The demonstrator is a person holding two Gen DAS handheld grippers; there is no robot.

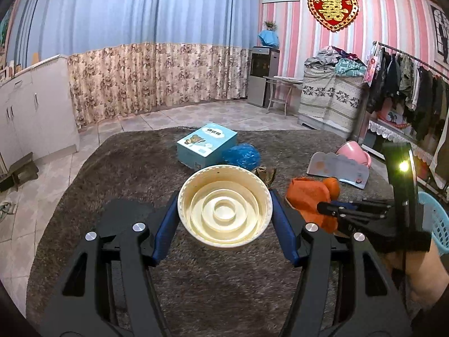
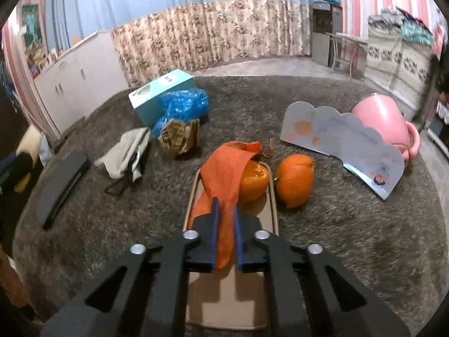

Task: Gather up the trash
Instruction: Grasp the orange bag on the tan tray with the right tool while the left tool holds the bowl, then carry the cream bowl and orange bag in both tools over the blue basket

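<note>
With the left gripper (image 1: 224,210) closed on a cream lid (image 1: 224,209) above the carpet (image 1: 210,280) and the right gripper's (image 2: 224,224) jaws pinching orange peel (image 2: 224,179) over the tray (image 2: 224,303), pickup looks done; next, carry both to a bin.

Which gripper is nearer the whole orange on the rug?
Right. The right gripper grips orange peel just left of the orange; the left gripper holds a cream lid farther left.

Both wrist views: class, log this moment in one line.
left gripper: holds cream round plastic lid | right gripper: grips orange mesh bag
</note>
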